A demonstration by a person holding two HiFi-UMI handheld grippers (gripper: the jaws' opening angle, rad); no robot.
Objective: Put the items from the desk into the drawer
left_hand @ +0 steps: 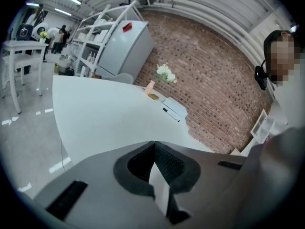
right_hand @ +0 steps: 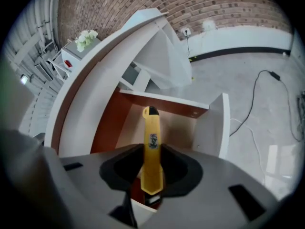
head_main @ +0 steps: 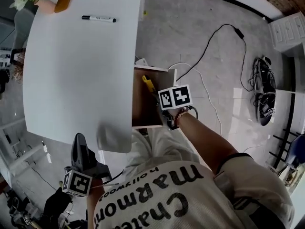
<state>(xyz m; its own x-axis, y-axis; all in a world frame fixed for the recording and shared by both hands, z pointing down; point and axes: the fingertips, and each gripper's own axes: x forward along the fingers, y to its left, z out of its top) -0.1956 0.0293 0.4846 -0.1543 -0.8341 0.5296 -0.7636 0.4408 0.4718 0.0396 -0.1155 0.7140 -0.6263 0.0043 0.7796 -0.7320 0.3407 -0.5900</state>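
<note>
- Left gripper (left_hand: 153,150) hangs at the tabletop's (head_main: 81,80) near edge, well apart from the drawer (head_main: 139,106), its fingers closed on nothing.
- Right gripper (right_hand: 151,152) is over the open drawer, fingers clamped on a yellow utility knife (right_hand: 151,128). The knife's long axis points forward into the drawer, and nothing blocks it.
- Beyond the drawer, a marker (head_main: 98,18) lies on the tabletop.

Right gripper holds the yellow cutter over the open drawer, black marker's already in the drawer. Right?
No: the black marker lies on the desk, not in the drawer, as the head view shows. The right gripper does hold the yellow cutter over the open drawer.
</note>
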